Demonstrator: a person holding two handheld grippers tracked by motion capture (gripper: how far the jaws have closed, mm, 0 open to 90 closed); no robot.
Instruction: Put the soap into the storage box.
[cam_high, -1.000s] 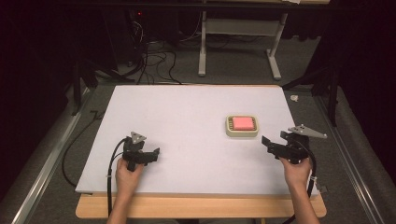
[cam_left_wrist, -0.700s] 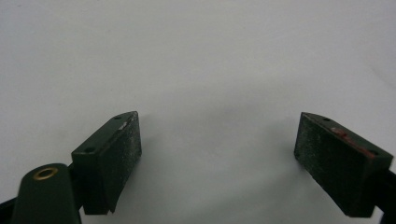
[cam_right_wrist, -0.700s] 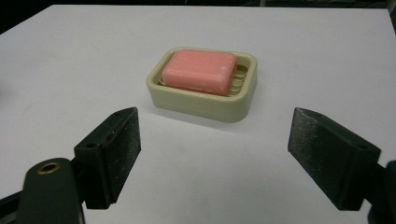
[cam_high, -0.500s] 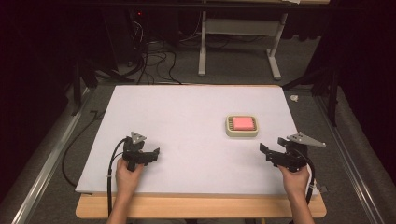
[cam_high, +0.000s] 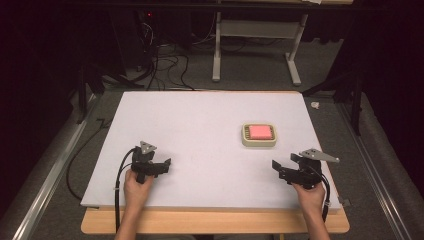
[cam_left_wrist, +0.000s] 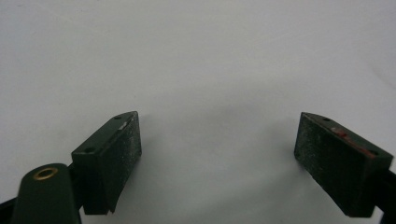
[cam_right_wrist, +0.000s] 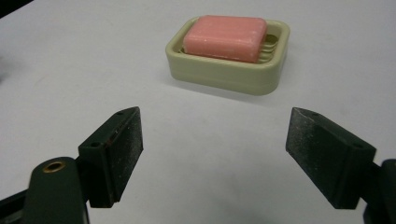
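- High view: I have the left tongs (cam_high: 162, 165) low on the near left of the white surface (cam_high: 200, 130), and the right tongs (cam_high: 280, 169) on the near right. The soap (cam_high: 259, 131) lies in its dish (cam_high: 246, 139) beyond the right tongs, toward the far right, near but clearly apart from them. Nothing else stands on the sheet.
- Left gripper view: my left tongs (cam_left_wrist: 215, 149) are spread wide with nothing between the pads, only bare surface ahead. They are well apart from the dish, so they offer no steadying hold if it slides.
- Right gripper view: my right tongs (cam_right_wrist: 212, 154) are also wide open and empty, pointed at the dish (cam_right_wrist: 224, 74), with the pink soap (cam_right_wrist: 226, 36) lying flat in it, slightly skewed.
- Risks, as I judge them: the soap sits low inside the rim, so a shallow approach could strike the dish wall and push the whole dish along the smooth surface. The bar looks slick; a pinch off its middle could squirt it out. Closing around the rim as well would lift the dish with the soap.
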